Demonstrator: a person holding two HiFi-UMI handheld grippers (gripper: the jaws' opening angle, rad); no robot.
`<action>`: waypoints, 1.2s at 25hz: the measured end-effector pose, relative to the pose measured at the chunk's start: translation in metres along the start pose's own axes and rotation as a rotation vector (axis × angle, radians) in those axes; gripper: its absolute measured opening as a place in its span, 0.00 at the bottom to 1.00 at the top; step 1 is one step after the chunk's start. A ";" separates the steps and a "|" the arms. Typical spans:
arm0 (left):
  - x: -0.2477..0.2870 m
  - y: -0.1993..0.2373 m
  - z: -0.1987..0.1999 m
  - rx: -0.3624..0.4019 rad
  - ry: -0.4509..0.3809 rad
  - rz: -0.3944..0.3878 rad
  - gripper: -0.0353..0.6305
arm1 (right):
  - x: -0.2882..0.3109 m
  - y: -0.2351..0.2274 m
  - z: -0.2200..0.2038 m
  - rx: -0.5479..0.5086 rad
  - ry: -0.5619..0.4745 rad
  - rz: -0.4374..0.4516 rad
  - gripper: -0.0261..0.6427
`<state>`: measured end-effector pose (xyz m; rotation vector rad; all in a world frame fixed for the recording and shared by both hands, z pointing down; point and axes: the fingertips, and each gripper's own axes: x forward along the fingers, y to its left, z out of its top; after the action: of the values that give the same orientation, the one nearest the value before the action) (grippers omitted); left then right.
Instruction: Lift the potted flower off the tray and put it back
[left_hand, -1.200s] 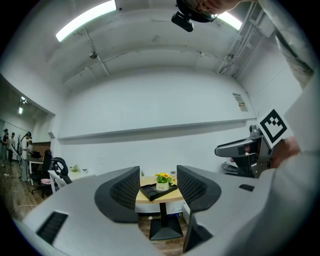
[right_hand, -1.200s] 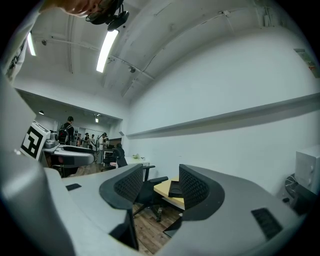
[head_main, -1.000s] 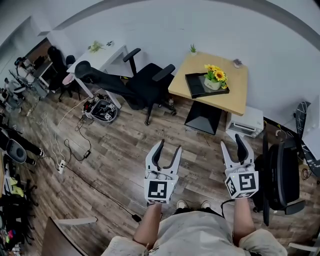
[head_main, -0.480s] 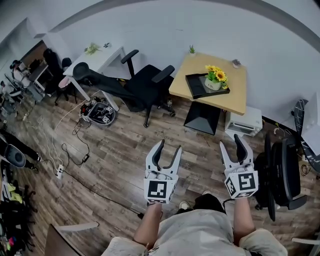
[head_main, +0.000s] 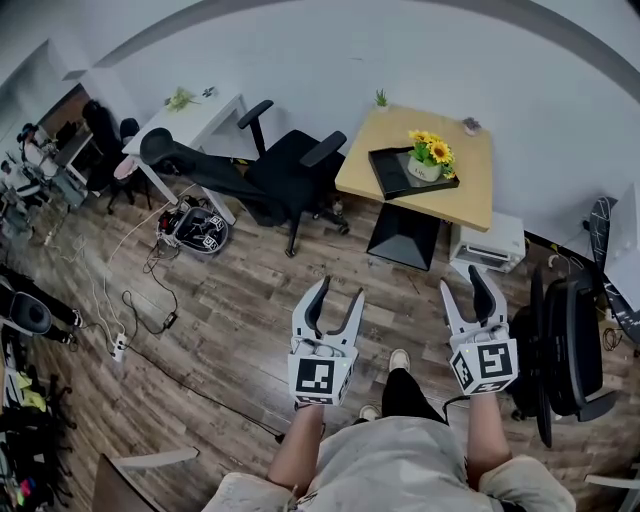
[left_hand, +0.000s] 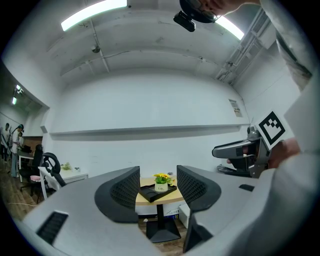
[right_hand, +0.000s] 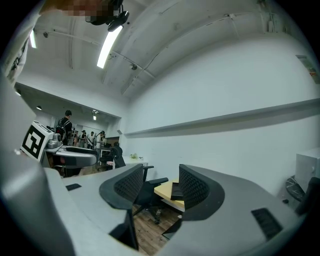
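Wooden table (head_main: 470, 178) by the wall: potted flower (head_main: 428, 158) stands on black tray (head_main: 390, 176). Left gripper (head_main: 340, 292) and right gripper (head_main: 465, 281): jaws apart, empty.

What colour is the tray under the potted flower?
Black; the tray shows best in the head view.
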<state>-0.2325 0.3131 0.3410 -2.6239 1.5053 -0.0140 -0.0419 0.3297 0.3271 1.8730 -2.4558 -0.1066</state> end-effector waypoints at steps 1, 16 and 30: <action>0.004 0.001 0.000 0.000 0.001 -0.001 0.38 | 0.004 -0.002 0.000 0.000 0.001 0.000 0.38; 0.091 0.000 -0.016 0.000 0.049 -0.037 0.38 | 0.064 -0.063 -0.021 0.036 0.032 -0.017 0.38; 0.185 0.004 -0.009 0.043 0.093 -0.033 0.38 | 0.137 -0.130 -0.023 0.068 0.029 0.002 0.38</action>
<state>-0.1434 0.1511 0.3404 -2.6477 1.4716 -0.1723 0.0484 0.1632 0.3386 1.8837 -2.4726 0.0039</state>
